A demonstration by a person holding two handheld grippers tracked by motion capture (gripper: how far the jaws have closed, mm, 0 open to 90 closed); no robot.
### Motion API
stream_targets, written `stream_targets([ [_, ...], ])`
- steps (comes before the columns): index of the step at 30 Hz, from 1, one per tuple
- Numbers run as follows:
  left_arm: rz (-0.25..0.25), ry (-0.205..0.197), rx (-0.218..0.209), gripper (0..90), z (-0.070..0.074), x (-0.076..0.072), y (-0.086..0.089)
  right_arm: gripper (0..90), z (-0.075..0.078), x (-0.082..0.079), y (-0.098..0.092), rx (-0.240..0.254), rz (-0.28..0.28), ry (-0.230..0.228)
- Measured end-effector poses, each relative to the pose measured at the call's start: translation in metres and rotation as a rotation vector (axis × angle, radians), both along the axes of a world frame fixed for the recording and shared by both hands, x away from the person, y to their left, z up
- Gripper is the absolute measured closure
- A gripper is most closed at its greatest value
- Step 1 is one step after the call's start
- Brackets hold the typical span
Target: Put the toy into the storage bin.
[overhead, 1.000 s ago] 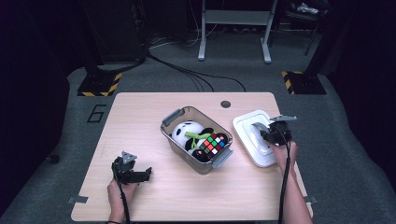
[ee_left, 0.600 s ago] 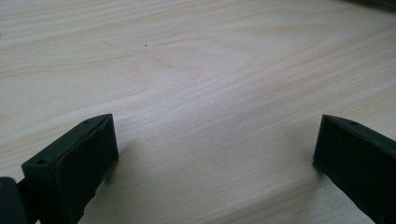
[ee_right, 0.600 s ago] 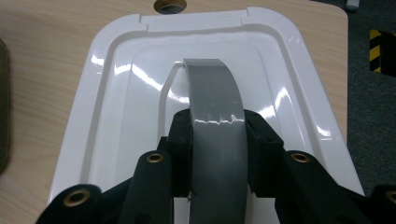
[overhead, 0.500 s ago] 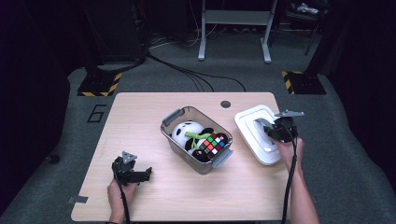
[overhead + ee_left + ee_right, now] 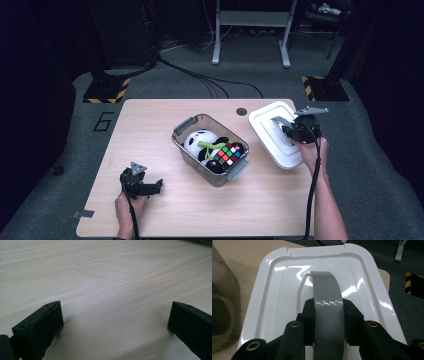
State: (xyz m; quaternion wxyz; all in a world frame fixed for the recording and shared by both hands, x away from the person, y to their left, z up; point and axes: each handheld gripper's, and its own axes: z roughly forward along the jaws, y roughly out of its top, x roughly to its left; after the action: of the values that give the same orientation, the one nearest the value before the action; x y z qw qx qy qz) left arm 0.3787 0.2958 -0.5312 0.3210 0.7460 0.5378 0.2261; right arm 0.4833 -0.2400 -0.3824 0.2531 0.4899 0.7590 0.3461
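A white lid point(image 5: 272, 132) point(image 5: 274, 295) with a grey arched handle point(image 5: 327, 310) hangs tilted over the table's right side. My right gripper point(image 5: 289, 131) point(image 5: 328, 315) is shut on that handle, both pads point(image 5: 308, 315) pressing its sides. A clear grey bin point(image 5: 189, 145) stands mid-table with a panda plush point(image 5: 197, 141) and a colourful puzzle cube point(image 5: 227, 154) inside. Near the front left edge my left gripper point(image 5: 155, 187) point(image 5: 115, 322) rests low over bare wood, jaws wide apart with nothing between them.
The wooden table point(image 5: 150, 135) has a round cable hole point(image 5: 242, 111) behind the bin. The bin's edge point(image 5: 222, 302) shows at the left of the right gripper view. Dark floor, cables and hazard-striped feet point(image 5: 102, 90) lie beyond the table.
My right gripper has risen with the lid, which now tilts up off the table. The left gripper has stayed where it was.
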Motion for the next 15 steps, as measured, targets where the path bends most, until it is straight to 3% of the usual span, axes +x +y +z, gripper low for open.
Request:
stream_targets([
  [15,0.001,0.0,0.0,0.0,0.0,0.0,0.0,66.6,0.041,-0.003,0.026,-0.016,0.054,-0.021],
])
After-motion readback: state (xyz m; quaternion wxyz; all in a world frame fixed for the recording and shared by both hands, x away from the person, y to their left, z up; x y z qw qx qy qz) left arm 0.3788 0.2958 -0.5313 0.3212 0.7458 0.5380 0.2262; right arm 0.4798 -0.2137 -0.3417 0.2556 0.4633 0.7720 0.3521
